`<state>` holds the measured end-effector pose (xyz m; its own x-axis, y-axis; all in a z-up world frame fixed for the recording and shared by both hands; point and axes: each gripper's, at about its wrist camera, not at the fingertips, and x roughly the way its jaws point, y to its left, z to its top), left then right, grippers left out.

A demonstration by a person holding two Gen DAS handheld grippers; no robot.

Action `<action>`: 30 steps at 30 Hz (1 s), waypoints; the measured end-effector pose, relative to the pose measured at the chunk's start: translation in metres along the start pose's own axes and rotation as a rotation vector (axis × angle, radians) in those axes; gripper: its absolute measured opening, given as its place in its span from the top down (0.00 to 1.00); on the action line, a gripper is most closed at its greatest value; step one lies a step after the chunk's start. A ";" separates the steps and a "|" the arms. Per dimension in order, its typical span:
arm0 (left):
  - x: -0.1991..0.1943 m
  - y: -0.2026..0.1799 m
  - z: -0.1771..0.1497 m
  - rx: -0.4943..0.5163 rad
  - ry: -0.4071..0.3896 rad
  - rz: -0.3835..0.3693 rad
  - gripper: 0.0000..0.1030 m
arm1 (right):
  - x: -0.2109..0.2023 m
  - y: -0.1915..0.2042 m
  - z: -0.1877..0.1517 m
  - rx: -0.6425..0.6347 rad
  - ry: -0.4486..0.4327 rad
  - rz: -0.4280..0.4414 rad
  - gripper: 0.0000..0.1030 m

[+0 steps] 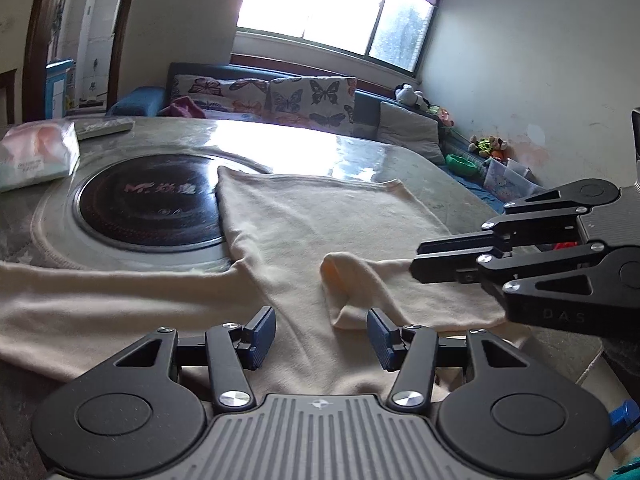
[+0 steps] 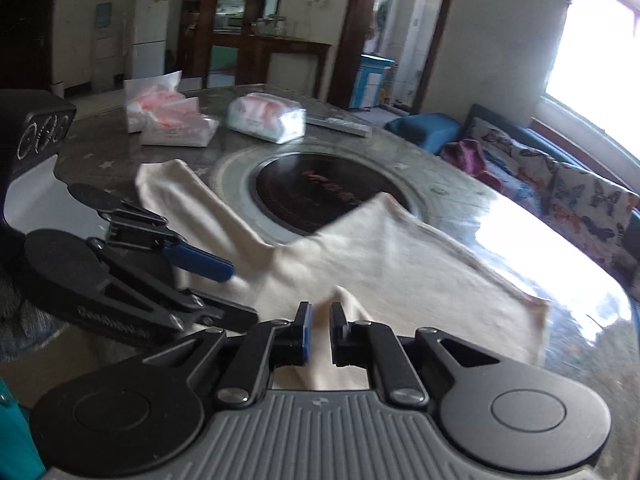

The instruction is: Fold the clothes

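A cream garment lies spread on the round table, its far part over the black hob. It also shows in the right wrist view. My left gripper is open, low over the near part of the garment, holding nothing. My right gripper is shut on a raised fold of the cream garment. In the left wrist view the right gripper comes in from the right, pinching the cloth beside a small rolled-up fold. The left gripper shows at the left of the right wrist view.
A black round hob sits in the middle of the glass-topped table. Tissue packs and a flat packet lie at the far side. A sofa with butterfly cushions stands beyond the table.
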<state>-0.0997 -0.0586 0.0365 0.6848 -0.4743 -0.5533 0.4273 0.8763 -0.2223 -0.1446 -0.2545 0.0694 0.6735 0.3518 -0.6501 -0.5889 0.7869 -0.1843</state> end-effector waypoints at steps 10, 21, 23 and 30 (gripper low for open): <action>0.025 -0.018 0.001 0.093 0.042 -0.002 0.64 | -0.043 -0.052 -0.054 0.142 0.081 -0.174 0.84; 0.021 -0.046 0.035 0.169 -0.014 -0.023 0.93 | -0.058 -0.067 -0.112 0.243 0.151 -0.218 0.72; 0.017 -0.052 0.046 0.184 -0.038 -0.030 0.93 | -0.057 -0.065 -0.113 0.238 0.139 -0.210 0.72; 0.015 -0.097 0.099 0.283 -0.117 -0.095 0.98 | -0.045 -0.058 -0.104 0.218 0.097 -0.201 0.65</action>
<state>-0.0728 -0.1592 0.1291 0.6898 -0.5739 -0.4414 0.6289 0.7770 -0.0274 -0.1874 -0.3688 0.0327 0.7147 0.1368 -0.6859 -0.3320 0.9295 -0.1606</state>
